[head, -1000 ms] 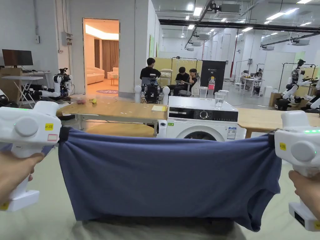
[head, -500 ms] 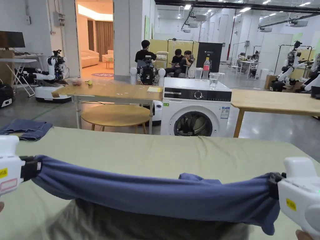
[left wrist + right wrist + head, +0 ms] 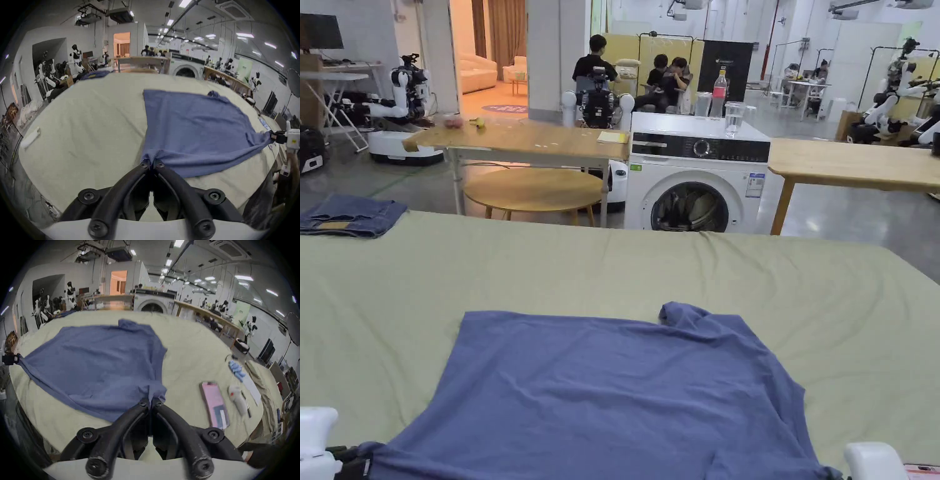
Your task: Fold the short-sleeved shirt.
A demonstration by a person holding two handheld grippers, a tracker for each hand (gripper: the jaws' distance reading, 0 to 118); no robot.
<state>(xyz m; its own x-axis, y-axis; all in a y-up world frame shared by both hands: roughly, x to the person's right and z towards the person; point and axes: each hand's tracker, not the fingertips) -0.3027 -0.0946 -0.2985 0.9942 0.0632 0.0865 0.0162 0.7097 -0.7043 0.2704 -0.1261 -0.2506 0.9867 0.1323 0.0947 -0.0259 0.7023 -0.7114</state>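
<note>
We have the blue short-sleeved shirt [image 3: 619, 394] spread nearly flat on the pale green worktop [image 3: 487, 275], its near edge at our side and its far edge toward the washing machine [image 3: 695, 181]; one far corner [image 3: 675, 310] is rucked up into a small peak. The left gripper [image 3: 151, 161] has its fingers [image 3: 159, 165] pressed together on the near left corner of the cloth, and the right gripper [image 3: 151, 400] pinches the near right corner in the same way, the fabric drawn into a little gather at each. We judge the laying-out step to be almost finished and the folding proper not yet begun. The next move, as we read it, calls for smoothing that raised far corner and settling the sleeves flat, then carrying one side over toward the middle. A phone [image 3: 214, 404] and a white handheld device [image 3: 237, 400] lie on the worktop well to the right of the shirt, clear of the fold
</note>
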